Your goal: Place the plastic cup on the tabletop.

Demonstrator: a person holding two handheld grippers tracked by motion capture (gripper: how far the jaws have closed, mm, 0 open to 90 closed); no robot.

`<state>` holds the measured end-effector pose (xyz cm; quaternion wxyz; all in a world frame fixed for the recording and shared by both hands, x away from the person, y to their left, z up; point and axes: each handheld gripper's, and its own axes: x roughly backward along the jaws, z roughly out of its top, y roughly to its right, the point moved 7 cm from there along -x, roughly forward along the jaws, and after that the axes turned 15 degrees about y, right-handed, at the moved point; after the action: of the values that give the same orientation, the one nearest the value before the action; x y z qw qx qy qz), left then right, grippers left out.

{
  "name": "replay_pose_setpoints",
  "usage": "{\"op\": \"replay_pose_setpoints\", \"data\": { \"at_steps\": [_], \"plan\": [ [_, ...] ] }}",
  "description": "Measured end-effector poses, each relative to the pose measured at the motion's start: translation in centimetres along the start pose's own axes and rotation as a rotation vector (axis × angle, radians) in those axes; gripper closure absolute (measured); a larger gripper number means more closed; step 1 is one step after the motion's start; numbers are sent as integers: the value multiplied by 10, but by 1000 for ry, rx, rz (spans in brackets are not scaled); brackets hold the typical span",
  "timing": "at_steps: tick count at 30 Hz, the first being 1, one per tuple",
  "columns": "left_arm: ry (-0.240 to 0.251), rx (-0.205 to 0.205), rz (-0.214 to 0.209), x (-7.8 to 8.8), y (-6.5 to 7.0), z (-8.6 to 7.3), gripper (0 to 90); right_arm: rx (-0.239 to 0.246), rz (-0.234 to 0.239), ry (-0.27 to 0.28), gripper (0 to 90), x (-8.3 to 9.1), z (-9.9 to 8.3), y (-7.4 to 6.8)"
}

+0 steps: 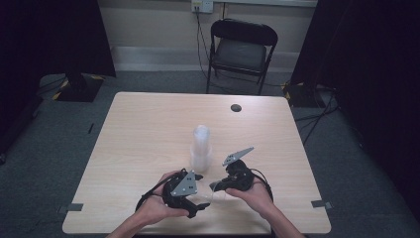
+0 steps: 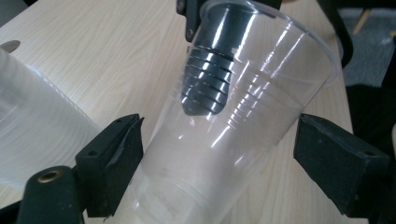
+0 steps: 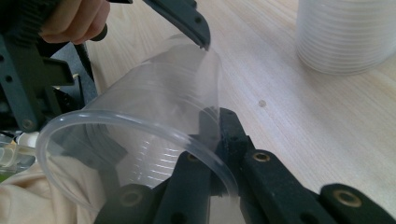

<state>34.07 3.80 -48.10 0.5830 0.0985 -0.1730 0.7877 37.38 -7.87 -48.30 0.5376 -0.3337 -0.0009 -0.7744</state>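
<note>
Pale wood-grain rectangular table (image 1: 148, 129), seen from above, with a tall stack of clear ribbed plastic cups (image 1: 200, 148) standing upright near its centre. In front of the stack, at the person's edge of the table, a single clear, thin-walled plastic cup (image 2: 219, 140) is held tilted between the two tools, its long axis slanting from the right gripper (image 1: 218, 186) toward the left gripper (image 1: 198, 204). The right gripper is clamped on the cup's rim: one black jaw lies inside the mouth, the other against the outside wall, pinching the thin plastic between them. The left gripper stands released, its two black pads (image 2: 116, 158) spread either side of the cup's lower, narrower end; whether either pad touches the wall cannot be told. The cup's base thus points into the left gripper and its open mouth away from it. The left gripper is the nearer to the base; a likely next move is closing there across the cup's width.
</note>
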Motion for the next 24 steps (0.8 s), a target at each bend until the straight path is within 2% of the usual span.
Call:
{"op": "replay_pose_setpoints", "data": {
  "at_steps": [5, 10, 11, 12, 17, 21, 24],
  "plan": [
    [-29, -50, 11, -4, 4, -1, 161, -10, 11, -9, 900, -1, 1, -3],
    [-27, -78, 17, -9, 7, 0, 168, -26, 10, -18, 900, -4, 0, -5],
    [-33, -87, 16, -9, 7, 0, 176, -43, 14, -21, 900, -6, 0, -4],
    [-18, -93, 20, -10, 8, 1, 179, -54, 18, -24, 900, -7, 0, -3],
    [-19, -112, 29, -10, 9, 3, 176, -65, 4, -26, 900, -10, 1, -4],
    [-11, -127, 24, -10, 11, 4, 179, -78, 10, -23, 900, -13, 2, -7],
    [-3, -147, 4, -12, 17, 6, 183, -73, 11, -46, 900, -15, 0, -10]
  ]
}}
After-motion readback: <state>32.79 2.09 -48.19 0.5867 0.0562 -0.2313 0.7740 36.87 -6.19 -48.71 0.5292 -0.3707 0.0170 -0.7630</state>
